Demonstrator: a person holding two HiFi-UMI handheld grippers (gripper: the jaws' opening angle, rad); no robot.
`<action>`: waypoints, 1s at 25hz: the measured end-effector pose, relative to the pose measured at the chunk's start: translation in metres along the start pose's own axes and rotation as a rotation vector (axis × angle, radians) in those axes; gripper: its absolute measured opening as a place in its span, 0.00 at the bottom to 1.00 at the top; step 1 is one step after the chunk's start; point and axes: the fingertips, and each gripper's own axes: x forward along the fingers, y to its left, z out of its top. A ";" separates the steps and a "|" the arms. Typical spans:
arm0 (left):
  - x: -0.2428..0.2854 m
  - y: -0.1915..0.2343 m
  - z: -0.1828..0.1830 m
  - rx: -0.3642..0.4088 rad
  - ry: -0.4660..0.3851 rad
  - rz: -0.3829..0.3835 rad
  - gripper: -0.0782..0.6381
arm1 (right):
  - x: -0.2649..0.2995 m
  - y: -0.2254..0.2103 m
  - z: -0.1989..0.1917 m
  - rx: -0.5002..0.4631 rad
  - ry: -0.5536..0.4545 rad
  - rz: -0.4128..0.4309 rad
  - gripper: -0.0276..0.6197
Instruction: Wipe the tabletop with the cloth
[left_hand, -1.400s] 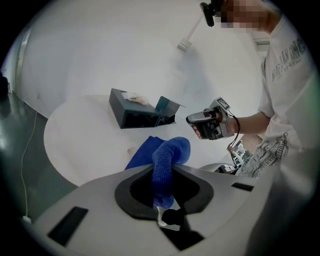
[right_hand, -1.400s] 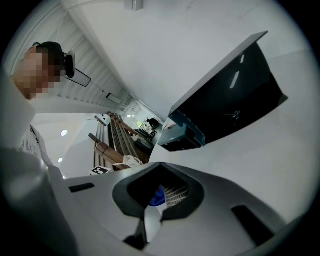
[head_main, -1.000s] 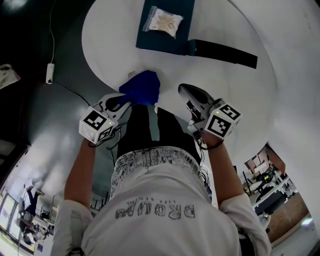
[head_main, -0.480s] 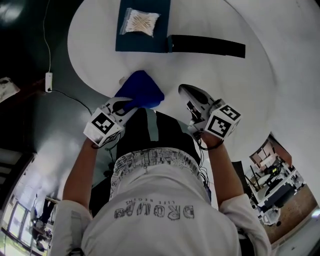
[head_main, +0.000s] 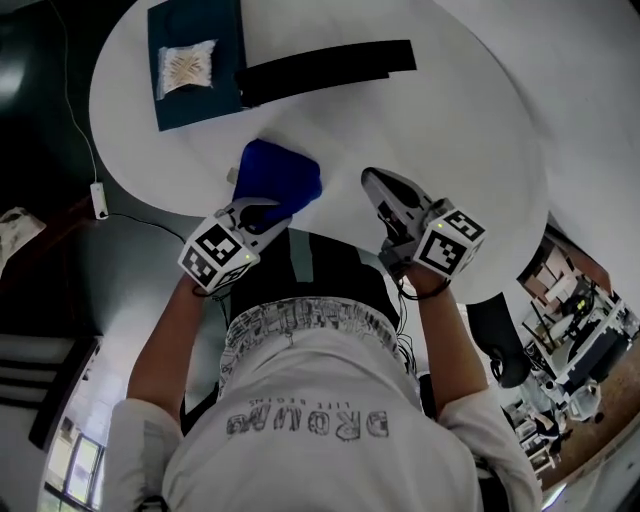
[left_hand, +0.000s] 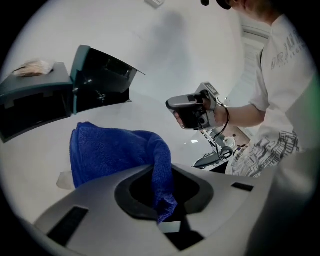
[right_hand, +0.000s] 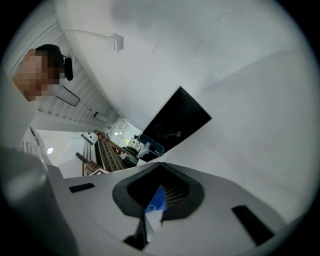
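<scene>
One blue cloth (head_main: 281, 177) is being clamped by the fingers of the left gripper (head_main: 263, 209) at six o'clock on the worktop (head_main: 420, 120); the right gripper (head_main: 384, 190) is being held with fingers together.

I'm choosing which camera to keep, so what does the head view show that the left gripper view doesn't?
Head view only: the left gripper from outside, and the round outline of the table. Left gripper view only: the blue cloth pinched between its jaws. Both: the cloth, the right gripper, the packet.
</scene>
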 end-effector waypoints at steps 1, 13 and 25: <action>0.009 -0.004 0.004 0.011 0.009 -0.015 0.21 | -0.008 -0.005 0.001 0.008 -0.013 -0.006 0.05; 0.088 -0.046 0.038 0.110 0.088 -0.118 0.21 | -0.082 -0.049 0.014 0.054 -0.125 -0.054 0.05; 0.130 -0.074 0.058 0.142 0.085 -0.149 0.21 | -0.102 -0.061 0.018 0.062 -0.147 -0.062 0.05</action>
